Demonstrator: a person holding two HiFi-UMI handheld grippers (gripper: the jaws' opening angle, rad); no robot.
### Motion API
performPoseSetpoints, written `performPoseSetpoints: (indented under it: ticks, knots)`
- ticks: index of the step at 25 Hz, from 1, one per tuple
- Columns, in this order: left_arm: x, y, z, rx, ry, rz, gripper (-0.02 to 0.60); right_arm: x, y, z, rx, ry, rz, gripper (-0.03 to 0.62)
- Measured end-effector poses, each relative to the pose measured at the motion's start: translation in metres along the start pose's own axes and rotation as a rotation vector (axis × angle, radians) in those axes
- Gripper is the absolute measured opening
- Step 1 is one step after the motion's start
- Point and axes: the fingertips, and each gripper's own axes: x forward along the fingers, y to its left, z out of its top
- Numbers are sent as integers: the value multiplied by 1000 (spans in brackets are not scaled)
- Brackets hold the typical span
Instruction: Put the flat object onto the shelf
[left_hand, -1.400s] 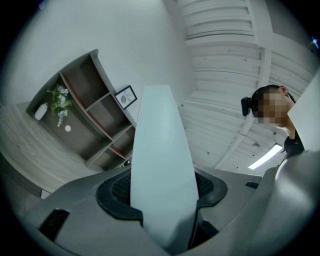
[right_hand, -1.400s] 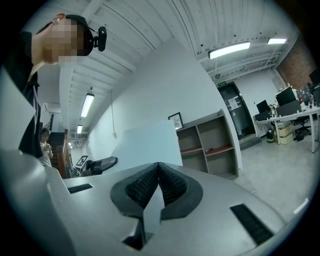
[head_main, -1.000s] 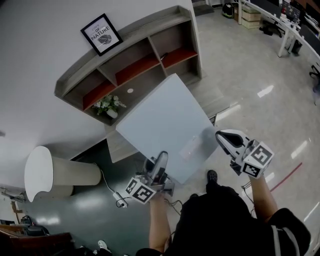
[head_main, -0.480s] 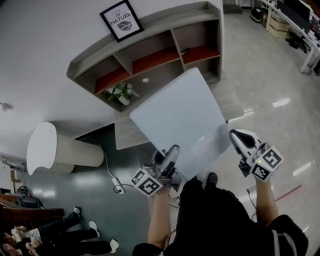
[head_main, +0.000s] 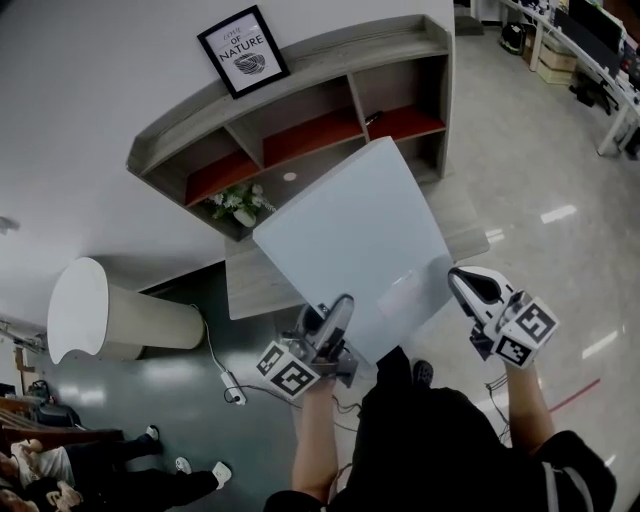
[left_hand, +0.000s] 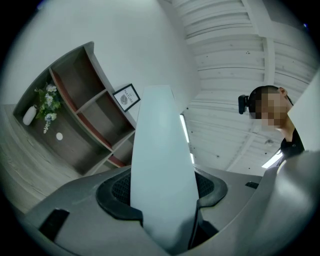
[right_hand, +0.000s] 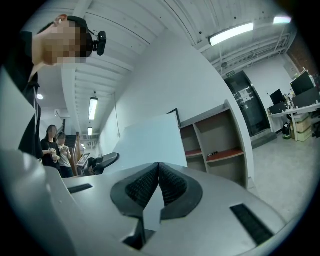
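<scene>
A large flat white panel (head_main: 345, 245) is held up between me and the shelf, tilted, with its far corner over the shelf's lower compartments. My left gripper (head_main: 335, 315) is shut on the panel's near edge; in the left gripper view the panel (left_hand: 160, 165) fills the gap between the pads. My right gripper (head_main: 462, 283) is shut on the panel's right corner, and the thin panel (right_hand: 150, 142) runs out from between its closed pads. The grey shelf (head_main: 300, 110) with red boards stands against the wall, and it also shows as the shelf (left_hand: 85, 115) and the shelf (right_hand: 220, 140).
A framed picture (head_main: 243, 50) leans on the shelf top. A vase of flowers (head_main: 238, 203) stands in a lower compartment. A low wooden platform (head_main: 255, 285) lies under the panel. A white round stand (head_main: 110, 315) is at the left, desks (head_main: 600, 60) at the far right, and people (head_main: 60, 480) at the bottom left.
The panel stays gripped by both grippers. It has shifted a little up and right in the head view, with its far corner closer to the shelf.
</scene>
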Motion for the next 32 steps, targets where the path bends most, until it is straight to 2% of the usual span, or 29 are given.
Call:
performPoseSetpoints:
  ticks: [10, 17, 26, 32]
  knots:
    - [58, 44, 45, 6, -7, -65, 273, 56, -39, 43, -53, -38, -30, 13]
    - [98, 74, 81, 24, 3, -129, 273, 99, -65, 59, -79, -56, -65, 14]
    - [137, 101, 124, 43, 22, -217, 273, 138, -84, 79, -113, -78, -130, 14]
    - [158, 105, 149, 77, 37, -272, 273, 149, -89, 93, -138, -101, -174, 14]
